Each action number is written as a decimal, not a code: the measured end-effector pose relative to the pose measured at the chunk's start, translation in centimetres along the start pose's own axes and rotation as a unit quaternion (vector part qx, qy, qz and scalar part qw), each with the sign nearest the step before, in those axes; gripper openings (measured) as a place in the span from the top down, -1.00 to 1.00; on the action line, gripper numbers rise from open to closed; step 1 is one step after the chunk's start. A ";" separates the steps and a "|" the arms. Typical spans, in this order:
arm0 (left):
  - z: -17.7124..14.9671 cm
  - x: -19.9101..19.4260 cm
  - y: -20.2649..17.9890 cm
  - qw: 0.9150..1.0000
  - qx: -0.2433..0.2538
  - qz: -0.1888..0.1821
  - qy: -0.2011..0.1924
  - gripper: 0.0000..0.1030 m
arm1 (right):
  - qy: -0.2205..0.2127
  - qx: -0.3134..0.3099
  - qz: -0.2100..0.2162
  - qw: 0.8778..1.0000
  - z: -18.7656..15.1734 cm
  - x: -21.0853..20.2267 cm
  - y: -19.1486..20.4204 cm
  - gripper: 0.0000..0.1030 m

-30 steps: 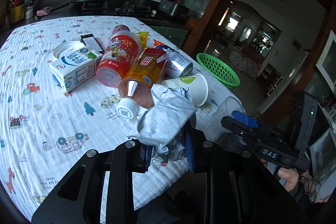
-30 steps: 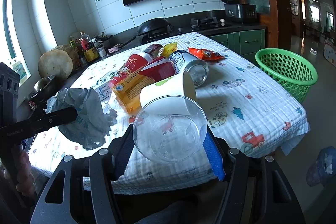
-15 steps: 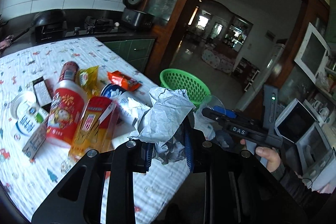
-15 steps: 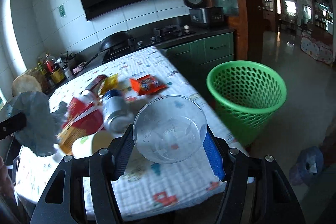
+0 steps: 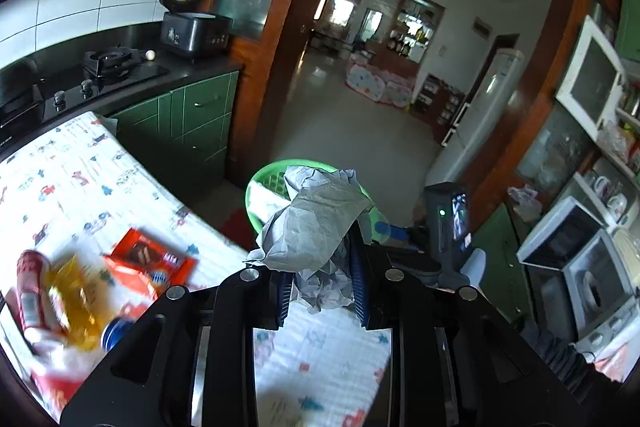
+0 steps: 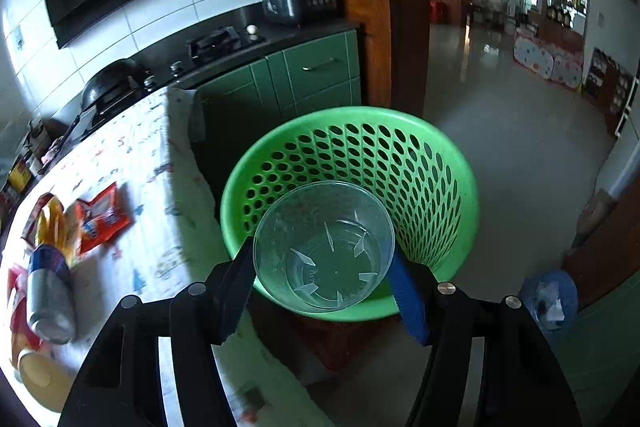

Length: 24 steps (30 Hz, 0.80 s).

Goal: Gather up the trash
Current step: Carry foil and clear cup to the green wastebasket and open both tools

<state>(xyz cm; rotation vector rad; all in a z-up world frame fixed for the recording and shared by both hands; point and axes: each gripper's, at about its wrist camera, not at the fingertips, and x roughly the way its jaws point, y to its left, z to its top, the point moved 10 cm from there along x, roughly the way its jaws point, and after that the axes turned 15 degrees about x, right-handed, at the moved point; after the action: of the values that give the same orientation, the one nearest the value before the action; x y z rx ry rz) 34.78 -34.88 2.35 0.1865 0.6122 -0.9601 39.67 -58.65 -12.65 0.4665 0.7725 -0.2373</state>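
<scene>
My left gripper (image 5: 320,283) is shut on a crumpled grey paper wad (image 5: 316,227), held above the table's edge with the green basket (image 5: 264,183) just beyond it. My right gripper (image 6: 324,267) is shut on a clear plastic cup (image 6: 324,247), held over the near rim of the green perforated basket (image 6: 420,163), which stands on the floor beside the table. The right gripper's body (image 5: 444,231) shows in the left wrist view, right of the paper.
The table with a printed cloth (image 6: 152,195) holds an orange snack packet (image 6: 100,215), a yellow wrapper (image 6: 50,223), a can (image 6: 50,291) and a paper cup (image 6: 40,379). Green cabinets (image 6: 304,75) and a stove counter stand behind. A blue bag (image 6: 548,299) lies on the floor.
Both grippers have swung right from over the table toward the green basket. The cup is now over the basket's rim and the paper wad is near the table's edge.
</scene>
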 end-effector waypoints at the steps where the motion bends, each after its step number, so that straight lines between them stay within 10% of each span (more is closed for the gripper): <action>1: 0.4 1.3 -0.1 1.000 -0.001 -0.011 0.006 0.53 | 0.002 0.006 -0.002 1.000 0.2 0.7 -0.5 -0.19; 24: -0.4 23.4 1.8 0.986 -0.029 -0.015 0.164 0.33 | -0.036 -0.023 0.021 0.999 0.5 0.0 -3.2 -0.64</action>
<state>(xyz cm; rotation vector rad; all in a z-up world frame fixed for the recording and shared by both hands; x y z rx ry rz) 45.90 -50.25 -11.43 0.2873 0.9473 -0.9465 38.76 -61.71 -13.36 0.4271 0.6955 -0.1965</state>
